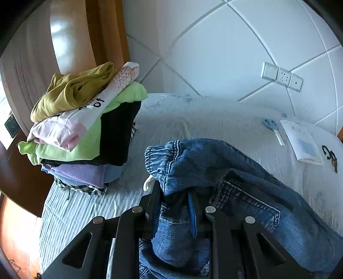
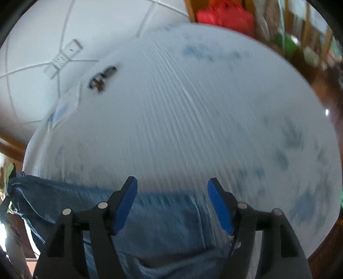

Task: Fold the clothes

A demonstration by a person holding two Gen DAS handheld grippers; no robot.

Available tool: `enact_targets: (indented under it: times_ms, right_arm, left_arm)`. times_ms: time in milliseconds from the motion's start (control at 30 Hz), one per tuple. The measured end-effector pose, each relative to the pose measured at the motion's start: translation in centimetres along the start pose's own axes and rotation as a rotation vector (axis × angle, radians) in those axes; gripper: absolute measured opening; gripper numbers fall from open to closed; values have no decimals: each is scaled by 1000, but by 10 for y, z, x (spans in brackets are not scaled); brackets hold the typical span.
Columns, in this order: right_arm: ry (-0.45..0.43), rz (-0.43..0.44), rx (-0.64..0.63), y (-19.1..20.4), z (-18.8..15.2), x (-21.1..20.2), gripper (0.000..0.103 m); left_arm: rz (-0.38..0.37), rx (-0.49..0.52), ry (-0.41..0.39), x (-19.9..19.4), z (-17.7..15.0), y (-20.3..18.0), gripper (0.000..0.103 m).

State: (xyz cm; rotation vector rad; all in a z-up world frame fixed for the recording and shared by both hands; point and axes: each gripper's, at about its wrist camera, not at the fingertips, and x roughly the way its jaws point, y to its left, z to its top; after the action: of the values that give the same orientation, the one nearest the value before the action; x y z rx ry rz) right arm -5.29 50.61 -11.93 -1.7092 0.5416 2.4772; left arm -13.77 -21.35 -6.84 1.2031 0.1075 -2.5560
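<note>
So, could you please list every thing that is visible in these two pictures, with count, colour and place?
blue denim jeans: one, blue, on the bed, waistband pinched by the left gripper
stack of folded clothes: one stack, mustard, pink-white, green, black, lilac, checked, at the bed's left edge
white striped bed sheet: one, white with faint blue prints, covering the bed
blue-handled scissors: one, blue and white, far side of the bed
white booklet: one, beside the scissors
wall socket panel: one, white, on the tiled wall
red bag: one, blurred, beyond the bed
left gripper: black, shut on the jeans
right gripper: black with blue pads, open above the jeans
</note>
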Motion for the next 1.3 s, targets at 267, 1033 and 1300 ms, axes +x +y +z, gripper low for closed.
enact_targets:
  times_ms: [267,1033,1300]
  right_arm:
    - [61,-123,-136,7,-25,32,12]
    - [-253,-157,-65,62,195,34,41]
    - [-187,-88,-26,34,122,8,49]
  left_arm:
    - [16,2,21,3,-5,-1,23]
    - [-17,-4,184,67,14,-3,33]
    - [-16,24,205,39,-22,14,44]
